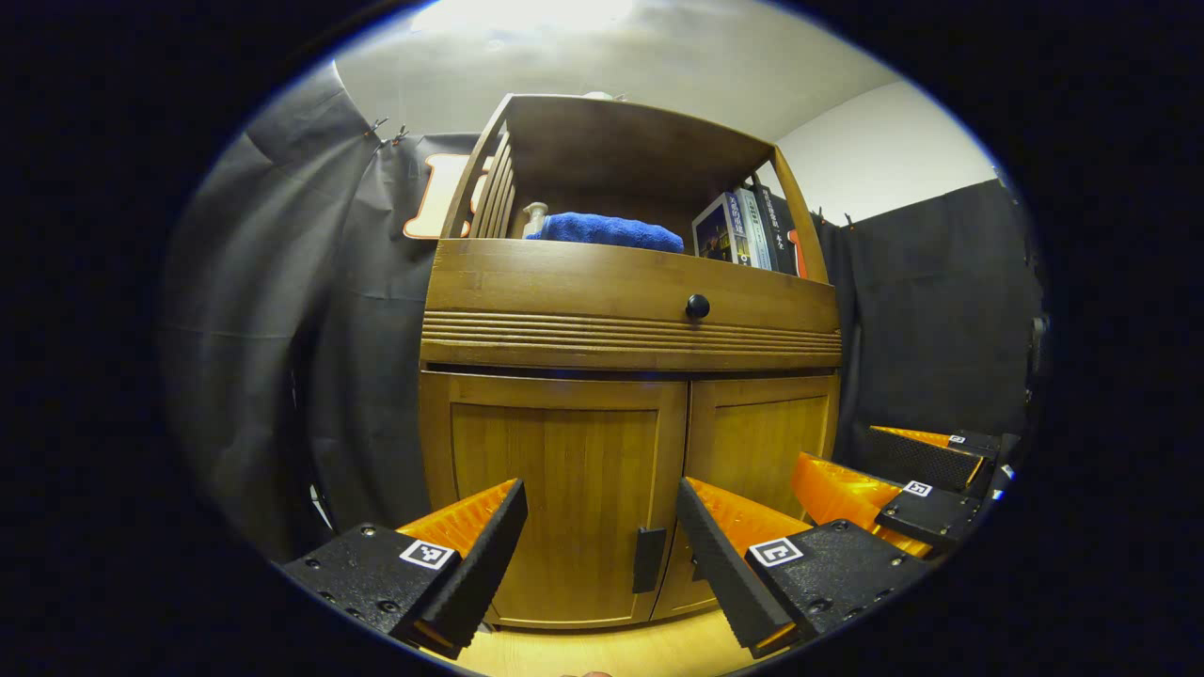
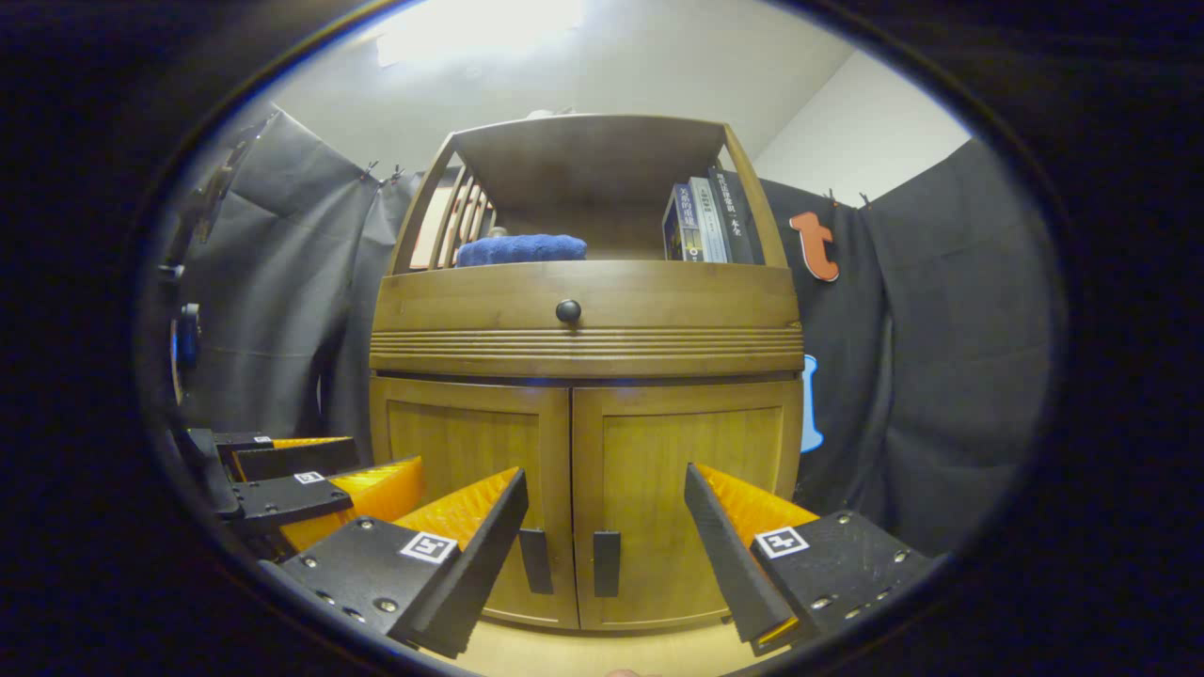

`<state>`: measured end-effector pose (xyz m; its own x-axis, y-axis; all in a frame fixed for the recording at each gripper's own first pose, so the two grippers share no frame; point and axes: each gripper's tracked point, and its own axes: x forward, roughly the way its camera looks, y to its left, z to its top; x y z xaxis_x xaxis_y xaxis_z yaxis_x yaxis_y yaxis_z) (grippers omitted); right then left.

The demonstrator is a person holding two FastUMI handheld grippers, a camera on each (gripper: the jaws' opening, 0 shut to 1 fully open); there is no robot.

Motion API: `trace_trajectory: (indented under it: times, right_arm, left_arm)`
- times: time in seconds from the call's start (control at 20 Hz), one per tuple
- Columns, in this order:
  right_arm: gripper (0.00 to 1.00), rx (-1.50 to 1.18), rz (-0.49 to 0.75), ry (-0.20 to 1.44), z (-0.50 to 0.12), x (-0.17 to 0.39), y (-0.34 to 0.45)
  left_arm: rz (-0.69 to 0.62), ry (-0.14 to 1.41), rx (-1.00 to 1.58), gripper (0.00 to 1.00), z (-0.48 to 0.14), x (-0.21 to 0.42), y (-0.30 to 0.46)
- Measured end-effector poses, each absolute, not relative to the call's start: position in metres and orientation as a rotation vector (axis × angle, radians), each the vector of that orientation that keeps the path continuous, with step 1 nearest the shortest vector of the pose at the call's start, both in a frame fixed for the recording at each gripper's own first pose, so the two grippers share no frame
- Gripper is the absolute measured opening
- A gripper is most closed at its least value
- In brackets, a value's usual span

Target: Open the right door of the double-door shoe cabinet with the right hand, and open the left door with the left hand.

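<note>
The wooden shoe cabinet (image 1: 621,329) stands ahead with both doors closed. In the left gripper view the left door (image 1: 555,498) fills the space between my fingers, its dark handle (image 1: 648,558) a short way off. My left gripper (image 1: 602,555) is open, holding nothing. The right gripper (image 1: 903,489) shows farther right, in front of the right door (image 1: 752,461). In the right gripper view my right gripper (image 2: 607,555) is open, with the right door (image 2: 691,489) and its handle (image 2: 606,563) between the fingers, beside the left door's handle (image 2: 535,560). The left gripper (image 2: 301,489) sits at lower left.
A drawer with a round black knob (image 2: 568,311) runs above the doors. The open shelf holds a folded blue towel (image 2: 520,249) and several books (image 2: 704,221). Black cloth walls (image 2: 931,357) flank the cabinet. Light wooden floor (image 1: 602,649) lies below.
</note>
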<state>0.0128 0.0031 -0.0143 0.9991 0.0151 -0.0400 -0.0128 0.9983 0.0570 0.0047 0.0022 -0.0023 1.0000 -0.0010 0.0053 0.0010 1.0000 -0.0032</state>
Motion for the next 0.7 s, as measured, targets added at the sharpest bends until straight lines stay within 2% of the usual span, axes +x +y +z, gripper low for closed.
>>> trace_trajectory:
  times: [0.3,0.55,0.65,0.7]
  right_arm:
    - [0.96,0.046,0.001,0.085,-0.040,0.028,0.000]
    - [0.97,0.035,-0.011,0.181,-0.087,0.053,0.006]
    - [0.80,0.027,-0.013,0.213,-0.104,0.067,0.009]
    - [0.76,0.023,-0.012,0.232,-0.111,0.073,0.011]
  left_arm:
    - [0.017,0.000,-0.011,0.97,-0.006,0.003,0.012]
    - [0.045,0.014,-0.007,0.97,-0.007,0.000,0.024]
    - [0.059,0.022,-0.010,0.98,-0.010,-0.001,0.033]
    - [0.067,0.025,-0.009,0.98,-0.011,-0.001,0.038]
